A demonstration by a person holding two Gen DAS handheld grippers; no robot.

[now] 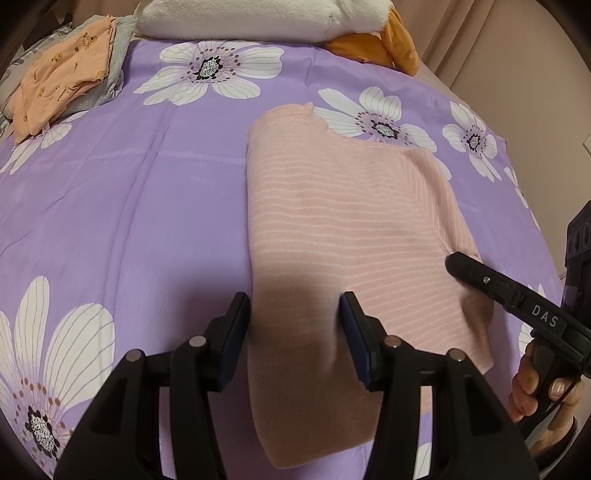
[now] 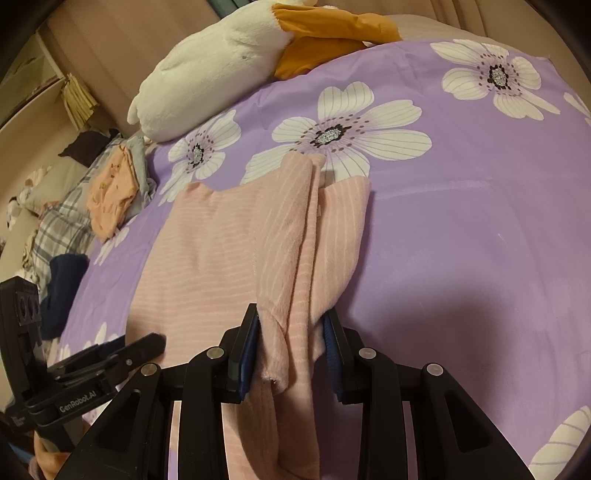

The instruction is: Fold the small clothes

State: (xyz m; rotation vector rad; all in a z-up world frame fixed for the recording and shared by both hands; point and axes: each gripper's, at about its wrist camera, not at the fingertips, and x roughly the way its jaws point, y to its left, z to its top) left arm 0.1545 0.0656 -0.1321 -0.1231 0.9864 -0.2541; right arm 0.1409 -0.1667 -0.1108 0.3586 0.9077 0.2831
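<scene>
A pink striped garment (image 1: 332,206) lies on the purple flowered bedspread (image 1: 147,203), with one side folded inward. My left gripper (image 1: 295,317) hovers over its near left edge. The jaws stand apart and the cloth under them is flat and unbunched. In the right wrist view the right gripper (image 2: 291,332) is shut on a bunched fold of the same garment (image 2: 214,251), and cloth touches both pads. From the left wrist view the right gripper (image 1: 454,264) shows side-on at the garment's right edge. The left gripper (image 2: 155,341) sits at the lower left in the right wrist view.
A stack of folded clothes (image 1: 62,74) with an orange printed piece on top lies at the far left of the bed. A white and orange plush (image 1: 240,18) rests along the far edge. Plaid cloth (image 2: 59,229) and a dark blue item (image 2: 62,288) lie beyond the bedspread (image 2: 461,240). A hand (image 1: 535,391) holds the right gripper.
</scene>
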